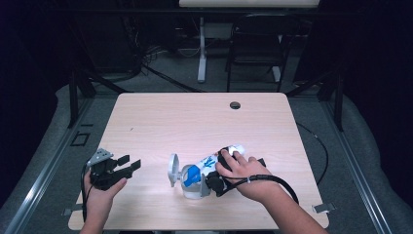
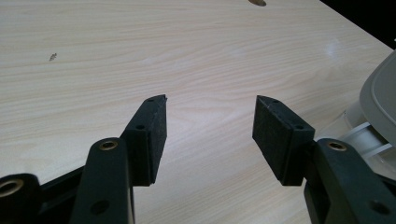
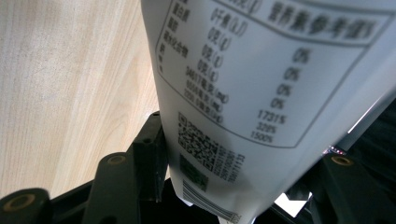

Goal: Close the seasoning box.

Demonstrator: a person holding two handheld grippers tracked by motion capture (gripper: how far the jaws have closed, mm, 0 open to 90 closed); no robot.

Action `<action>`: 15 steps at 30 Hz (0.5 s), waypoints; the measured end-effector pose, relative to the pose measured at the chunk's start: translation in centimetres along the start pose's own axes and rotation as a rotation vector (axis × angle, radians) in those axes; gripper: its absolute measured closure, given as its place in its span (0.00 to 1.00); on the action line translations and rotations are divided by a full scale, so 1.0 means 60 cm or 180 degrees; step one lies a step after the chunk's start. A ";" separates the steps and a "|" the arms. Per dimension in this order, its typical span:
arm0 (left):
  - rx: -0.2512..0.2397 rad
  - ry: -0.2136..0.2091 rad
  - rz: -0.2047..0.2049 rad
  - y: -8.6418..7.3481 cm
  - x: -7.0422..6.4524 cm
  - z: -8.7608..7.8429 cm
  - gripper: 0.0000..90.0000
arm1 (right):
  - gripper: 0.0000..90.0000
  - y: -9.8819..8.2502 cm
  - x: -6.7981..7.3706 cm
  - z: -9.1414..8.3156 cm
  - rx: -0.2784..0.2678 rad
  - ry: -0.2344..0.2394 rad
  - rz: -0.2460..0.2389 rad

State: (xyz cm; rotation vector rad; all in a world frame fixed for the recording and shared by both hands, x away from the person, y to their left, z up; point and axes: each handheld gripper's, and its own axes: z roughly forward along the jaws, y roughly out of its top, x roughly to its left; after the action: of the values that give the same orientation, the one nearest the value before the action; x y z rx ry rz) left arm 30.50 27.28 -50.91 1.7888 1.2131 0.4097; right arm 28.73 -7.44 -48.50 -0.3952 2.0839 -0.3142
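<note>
A white pouch (image 1: pixel 225 155) with blue print lies tilted on the wooden table (image 1: pixel 195 122), its lower end at a clear container (image 1: pixel 192 187) with a grey flip lid (image 1: pixel 173 169) standing open. My right gripper (image 1: pixel 220 168), under the person's right hand, is shut on the pouch. In the right gripper view the pouch's printed label (image 3: pixel 261 93) sits between the black jaws of that gripper (image 3: pixel 243 140). At the table's front left my left gripper (image 1: pixel 130 162) is held open with nothing in it. In the left gripper view the bare table lies between its fingers (image 2: pixel 210 107).
A round cable hole (image 1: pixel 235 105) is near the table's far edge. The grey lid (image 2: pixel 380 93) and clear container wall (image 2: pixel 359 135) sit at the right edge of the left gripper view. A chair (image 1: pixel 258 44) and a table leg stand beyond the far edge.
</note>
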 end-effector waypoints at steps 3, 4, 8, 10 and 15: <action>-0.0002 0.0000 0.0001 0.000 0.000 0.000 0.50 | 0.50 0.000 0.000 0.000 0.0004 0.0000 -0.0008; -0.0001 0.0000 0.0001 0.000 0.000 0.000 0.50 | 0.50 0.000 0.000 0.000 0.0002 0.0002 -0.0002; 0.0014 -0.0006 0.0005 0.000 0.000 0.000 0.50 | 0.50 0.000 0.000 0.000 0.0000 0.0007 0.0002; 0.0013 -0.0006 0.0006 0.000 0.000 0.000 0.50 | 0.50 0.000 0.000 0.000 -0.0001 0.0008 0.0000; -0.0004 -0.0001 -0.0011 -0.001 0.001 0.001 0.50 | 0.50 0.001 -0.001 -0.001 0.0022 -0.0007 -0.0022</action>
State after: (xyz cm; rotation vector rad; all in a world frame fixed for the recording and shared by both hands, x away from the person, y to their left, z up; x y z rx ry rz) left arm 30.52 27.32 -50.98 1.7854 1.2154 0.4081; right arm 28.69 -7.39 -48.47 -0.3985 2.0793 -0.3247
